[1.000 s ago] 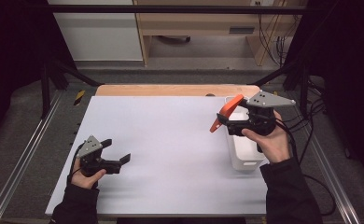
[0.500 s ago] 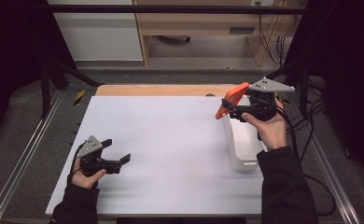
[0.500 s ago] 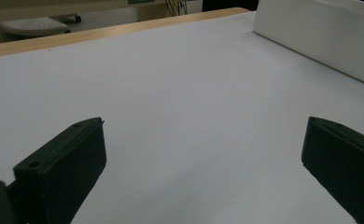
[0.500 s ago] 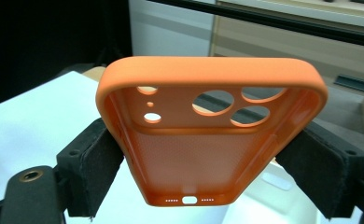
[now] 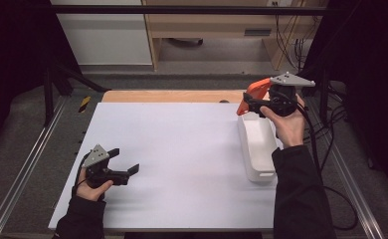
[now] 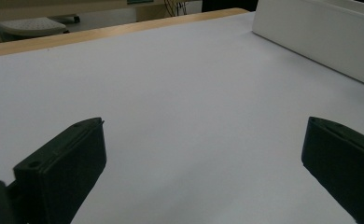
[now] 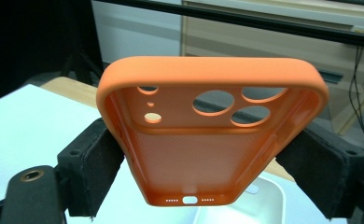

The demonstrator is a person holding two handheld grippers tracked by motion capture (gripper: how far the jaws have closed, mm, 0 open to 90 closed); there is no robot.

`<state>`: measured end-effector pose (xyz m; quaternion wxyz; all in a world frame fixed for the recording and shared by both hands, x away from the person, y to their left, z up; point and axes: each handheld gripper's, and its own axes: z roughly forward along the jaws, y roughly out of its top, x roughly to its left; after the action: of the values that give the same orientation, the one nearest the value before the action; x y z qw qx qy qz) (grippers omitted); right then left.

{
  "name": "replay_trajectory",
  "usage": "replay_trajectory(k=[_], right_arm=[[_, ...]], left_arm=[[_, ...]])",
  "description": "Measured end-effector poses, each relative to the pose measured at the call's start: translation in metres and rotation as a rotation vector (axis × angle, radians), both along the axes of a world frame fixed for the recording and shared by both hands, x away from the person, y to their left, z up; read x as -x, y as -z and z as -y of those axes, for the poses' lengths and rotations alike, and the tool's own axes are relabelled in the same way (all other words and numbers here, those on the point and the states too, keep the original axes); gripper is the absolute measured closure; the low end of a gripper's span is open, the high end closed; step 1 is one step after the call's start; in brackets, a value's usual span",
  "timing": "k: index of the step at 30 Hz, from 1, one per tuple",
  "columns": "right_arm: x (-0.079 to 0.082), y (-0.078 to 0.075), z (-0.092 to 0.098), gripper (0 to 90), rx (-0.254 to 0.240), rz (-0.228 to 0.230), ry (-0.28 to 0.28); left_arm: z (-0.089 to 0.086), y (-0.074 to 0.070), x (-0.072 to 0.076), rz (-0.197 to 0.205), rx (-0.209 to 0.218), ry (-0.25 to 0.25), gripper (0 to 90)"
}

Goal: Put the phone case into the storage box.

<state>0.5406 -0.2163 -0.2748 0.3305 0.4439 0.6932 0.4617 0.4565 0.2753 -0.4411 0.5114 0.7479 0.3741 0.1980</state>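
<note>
The right hand-held gripper is closed on an orange phone case, its pads clamping the two long side walls, and holds it in the air over the far end of the white tray at the right of the surface. The case looks light, thin-walled and rubbery, so it will likely flex under a hard squeeze; the side walls near mid-length are the soundest hold. The left hand-held gripper rests wide open and empty on the surface.
</note>
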Motion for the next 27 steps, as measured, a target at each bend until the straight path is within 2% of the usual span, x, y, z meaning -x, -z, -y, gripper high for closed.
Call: replay_trajectory(k=[8, 18, 27], right_arm=[[-0.019, 0.007, 0.001, 16.1, 0.015, -0.021, 0.067], [-0.035, 0.01, 0.005, 16.2, 0.006, -0.036, 0.123], [-0.047, 0.016, 0.008, 16.2, 0.022, -0.056, 0.166]], left_arm=[[0.001, 0.002, -0.002, -0.004, -0.006, 0.009, 0.0], [0.001, 0.002, -0.003, -0.003, -0.009, 0.013, 0.0], [0.002, 0.003, -0.003, -0.002, -0.01, 0.015, 0.0]])
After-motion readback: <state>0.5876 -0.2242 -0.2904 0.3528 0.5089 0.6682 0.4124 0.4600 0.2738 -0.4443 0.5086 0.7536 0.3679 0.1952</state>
